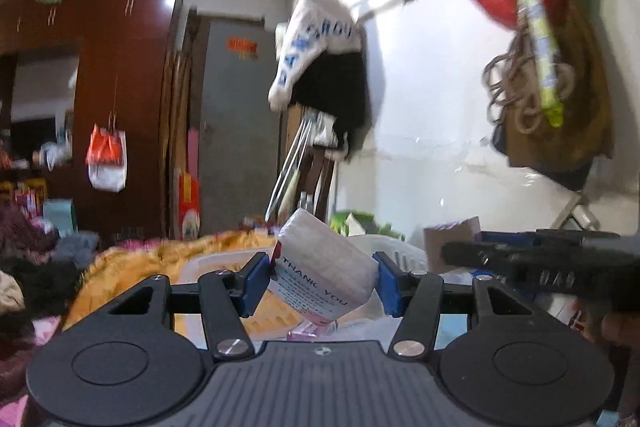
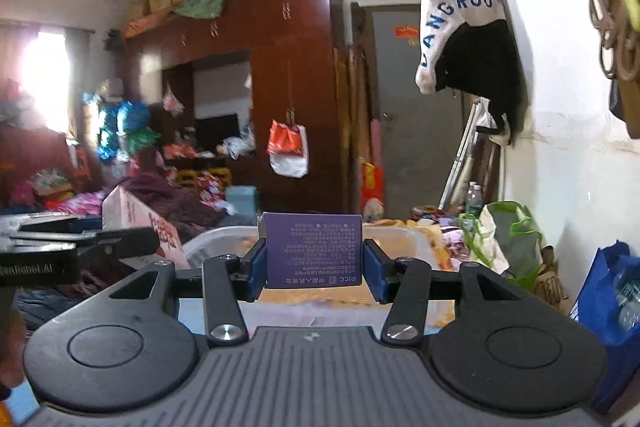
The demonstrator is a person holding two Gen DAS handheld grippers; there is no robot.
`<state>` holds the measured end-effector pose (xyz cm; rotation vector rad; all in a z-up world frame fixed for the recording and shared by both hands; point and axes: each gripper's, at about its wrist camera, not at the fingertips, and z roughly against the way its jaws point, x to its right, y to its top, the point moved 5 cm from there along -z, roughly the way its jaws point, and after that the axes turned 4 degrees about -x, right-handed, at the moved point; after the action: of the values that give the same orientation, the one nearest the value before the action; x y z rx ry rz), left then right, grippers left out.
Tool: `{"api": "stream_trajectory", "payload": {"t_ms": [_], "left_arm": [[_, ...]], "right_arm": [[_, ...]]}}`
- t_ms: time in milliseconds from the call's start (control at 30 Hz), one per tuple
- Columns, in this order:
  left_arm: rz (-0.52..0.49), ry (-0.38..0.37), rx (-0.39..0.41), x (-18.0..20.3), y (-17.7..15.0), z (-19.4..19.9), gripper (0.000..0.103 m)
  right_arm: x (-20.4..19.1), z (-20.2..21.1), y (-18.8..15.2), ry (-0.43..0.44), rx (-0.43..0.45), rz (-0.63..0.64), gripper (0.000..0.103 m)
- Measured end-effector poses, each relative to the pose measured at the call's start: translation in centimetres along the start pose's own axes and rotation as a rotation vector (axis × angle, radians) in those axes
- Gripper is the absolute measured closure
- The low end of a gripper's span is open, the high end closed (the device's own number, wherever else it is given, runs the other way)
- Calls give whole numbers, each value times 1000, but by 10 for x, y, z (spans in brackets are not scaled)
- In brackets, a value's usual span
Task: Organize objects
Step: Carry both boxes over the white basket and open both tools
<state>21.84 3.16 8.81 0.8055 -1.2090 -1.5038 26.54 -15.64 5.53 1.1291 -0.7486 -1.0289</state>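
Note:
My left gripper [image 1: 320, 281] is shut on a white packet [image 1: 328, 259] with "THANK YOU" printed on its label; the packet sits tilted between the blue pads, lifted above a white plastic bin [image 1: 396, 251]. My right gripper [image 2: 314, 269] is shut on a purple box [image 2: 314, 251] with small white print, held upright and square between the pads over a white plastic bin [image 2: 216, 239]. The right gripper also shows as a dark shape at the right edge of the left wrist view [image 1: 540, 259]. In the right wrist view the left gripper [image 2: 60, 247] shows at the left edge.
A dark red wardrobe [image 2: 288, 87] and grey door [image 2: 416, 115] stand at the back. Bags and clothes hang on the white wall [image 1: 440, 107] to the right. A yellow blanket [image 1: 160, 259], clothes and a green-handled bag [image 2: 508, 239] crowd the surface around the bins.

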Motion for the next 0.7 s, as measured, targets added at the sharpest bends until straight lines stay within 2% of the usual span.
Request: {"api": "stream_trajectory", "payload": {"t_ms": [133,233,267,333,367,433,533,633,700], "left_arm": [[-1,49,-86,-7,4,-42,44],[-21,72,-116,-8,0,-59,43],[-38,85,-129,-7,-2,-63,41],[-97,144,-154,-5,-8,-67,30],[-119,175,-158,-4,-10,-66,23],[-147,183,-140,-2,-14,-54,22],[-110,121,-118,-2,-27,-19,22],[-78,85,-76,-4,-61,32,13],[-80,66,-42,-2,-91,63,12]], "right_arm": [[6,-28,-6,-52,-61,16,51],[10,-33,-13,-43,-73,-4,49],[11,-34,-14,-31,-78,-21,44],[11,-28,-14,-35,-82,-38,2],[11,-20,-16,-45,-63,-34,0],[9,7,-23,-22,-19,-26,0],[15,38,-43,44,-11,-86,0],[16,77,-86,88,-7,-119,0],[15,105,-117,96,17,-141,0]]}}
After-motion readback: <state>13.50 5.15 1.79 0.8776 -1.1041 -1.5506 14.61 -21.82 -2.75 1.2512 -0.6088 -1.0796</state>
